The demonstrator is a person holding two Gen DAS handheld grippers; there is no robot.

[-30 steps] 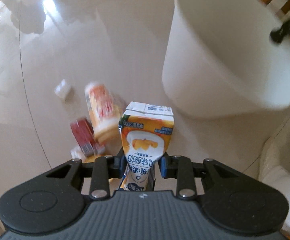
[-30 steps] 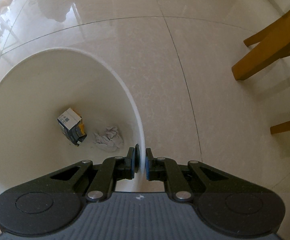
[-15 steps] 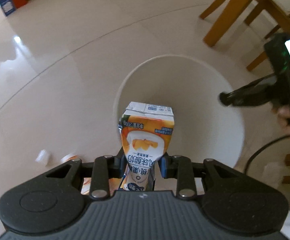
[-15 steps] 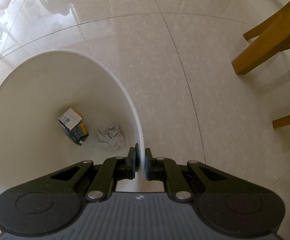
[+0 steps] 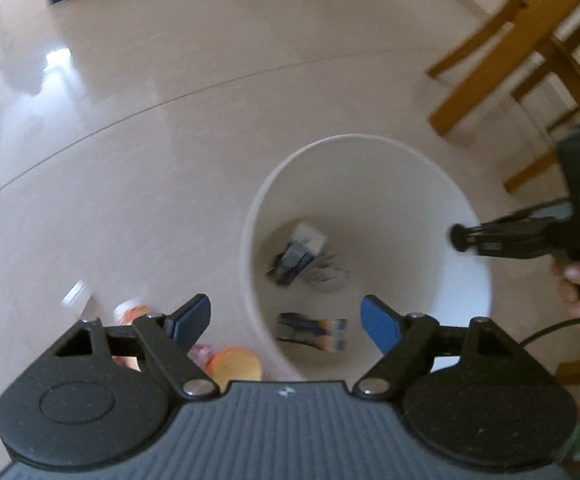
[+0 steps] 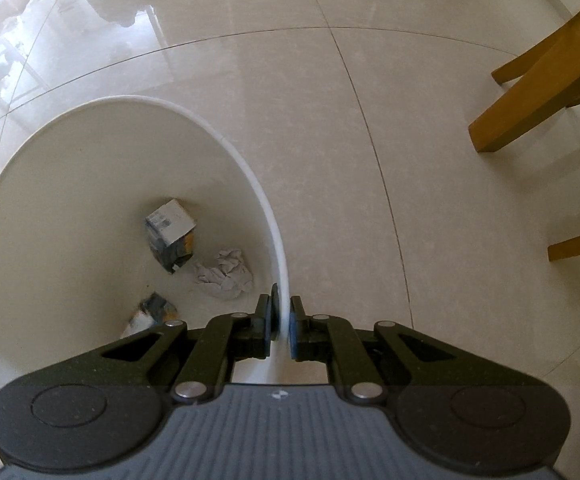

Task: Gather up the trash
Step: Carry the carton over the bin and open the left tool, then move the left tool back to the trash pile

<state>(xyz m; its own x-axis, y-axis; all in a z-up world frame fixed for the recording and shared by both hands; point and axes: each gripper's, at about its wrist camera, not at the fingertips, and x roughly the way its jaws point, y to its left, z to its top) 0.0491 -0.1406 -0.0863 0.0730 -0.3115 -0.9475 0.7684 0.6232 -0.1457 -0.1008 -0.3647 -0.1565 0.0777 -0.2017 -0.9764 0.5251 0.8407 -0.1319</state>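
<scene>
- The left gripper point(image 5: 285, 322) has jaws that are opening wide above the bin mouth, nothing between the blue pads; half a second ago they pinched an orange drink carton.
- That orange carton point(image 5: 312, 330) is now a blurred shape inside the white bin point(image 5: 466, 216), at about 6 o'clock on its inner wall in the left wrist view and seemingly on its way down. In the right wrist view it shows blurred at 7 o'clock point(image 6: 151, 312).
- I judge this piece of trash delivered; the left hand is free for the next pick.
- The right gripper point(image 6: 283, 326) is clamped narrow on the bin's rim at 5 o'clock of the opening, one pad inside the wall and one outside, as it was a second ago, steadying the bin.
- Inside the bin I count three things: the orange carton, a dark carton point(image 6: 171, 234) near the centre of the floor, and a crumpled tissue point(image 6: 223, 274) just beside it at 4 o'clock.
- On the floor outside, at 9 o'clock from the bin, at least three pieces wait: an orange cup point(image 5: 235, 366), a reddish packet point(image 5: 203, 352) touching it, and a small white scrap point(image 5: 75, 294) farther out. Blur hides any more.
- Farthest off, wooden chair legs point(image 5: 486, 52) stand at 1 o'clock.
</scene>
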